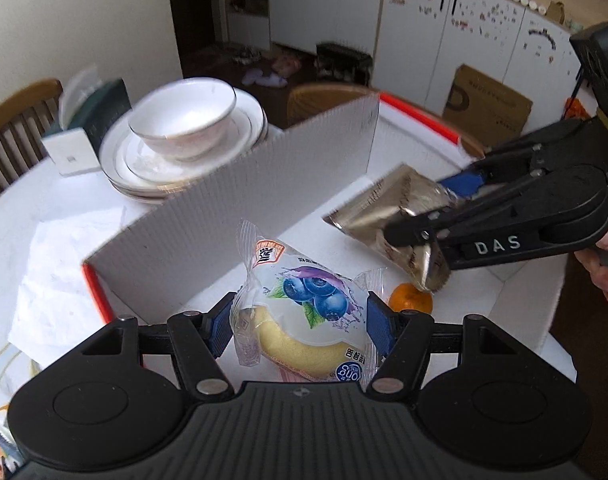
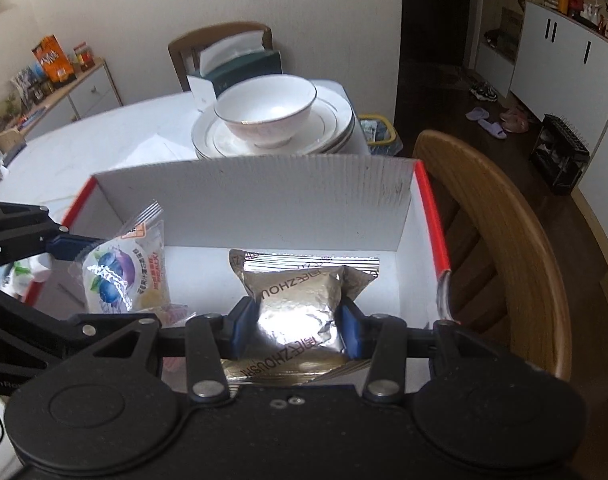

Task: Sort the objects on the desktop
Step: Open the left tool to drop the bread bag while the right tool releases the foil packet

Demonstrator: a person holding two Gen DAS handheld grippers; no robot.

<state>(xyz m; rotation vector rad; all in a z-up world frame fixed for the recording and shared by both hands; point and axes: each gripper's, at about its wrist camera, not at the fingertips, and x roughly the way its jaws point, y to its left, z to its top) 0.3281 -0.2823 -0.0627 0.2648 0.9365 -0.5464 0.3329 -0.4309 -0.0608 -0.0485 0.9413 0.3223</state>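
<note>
My left gripper (image 1: 300, 326) is shut on a clear-wrapped blueberry cake (image 1: 304, 312), held over the white cardboard box (image 1: 232, 200) with red edges. In the right wrist view the same cake (image 2: 122, 268) hangs at the left of the box (image 2: 264, 208), pinched by the left gripper (image 2: 74, 248). My right gripper (image 2: 296, 330) is shut on a silver foil packet (image 2: 300, 300), above the box floor. The left wrist view shows this packet (image 1: 391, 216) tilted in the right gripper (image 1: 443, 216), over a small orange (image 1: 409, 298) lying in the box.
Behind the box stands a white bowl (image 2: 270, 110) on stacked plates (image 2: 331, 128). A dark tissue box (image 2: 244, 68) stands further back. A wooden chair (image 2: 499, 216) is right of the table. Crumpled white paper (image 1: 60, 264) lies left of the box.
</note>
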